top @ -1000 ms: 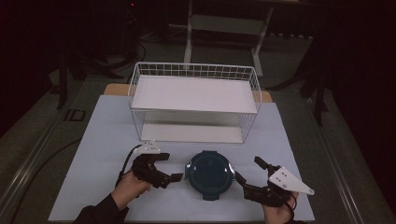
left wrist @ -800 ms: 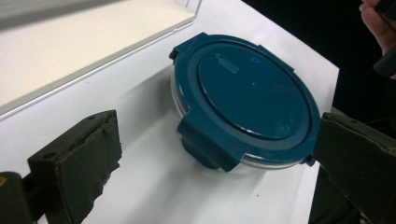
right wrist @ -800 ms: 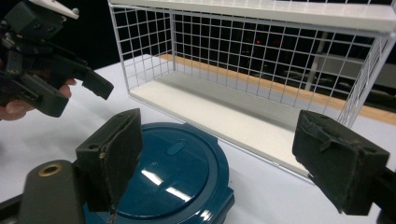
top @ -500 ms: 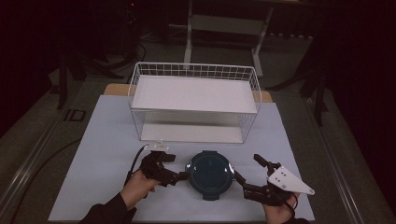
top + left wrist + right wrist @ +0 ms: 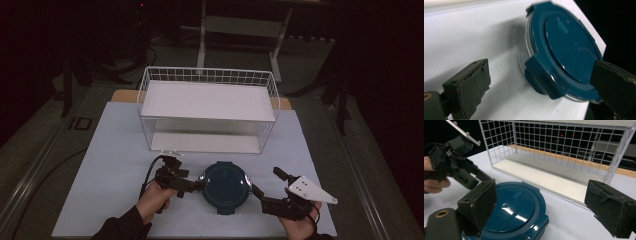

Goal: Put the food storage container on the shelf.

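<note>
Round container [image 5: 224, 184] with a teal snap-on lid lies flat on the white surface [image 5: 115, 145], just in front of the wire basket [image 5: 207, 110], near the surface's front edge. The basket serves as landmark throughout.

Left tool [image 5: 192, 186]: jaws spread, straddling the container's left side tab [image 5: 541, 75]; in the left gripper view one pad sits on the bare surface side and the other over the lid's far edge. No contact yet that I can confirm.

Right tool [image 5: 265, 187]: jaws spread wide, at the container's right side, nothing between them.

Handling judgement: rigid plastic lid, glossy and likely slippery on top; clear base below, probably light if empty. The protruding latch tabs look like the best purchase, or a pinch across the rim.

No legible brand or writing; a small raised mark on the lid [image 5: 517, 195] cannot be read.
</note>
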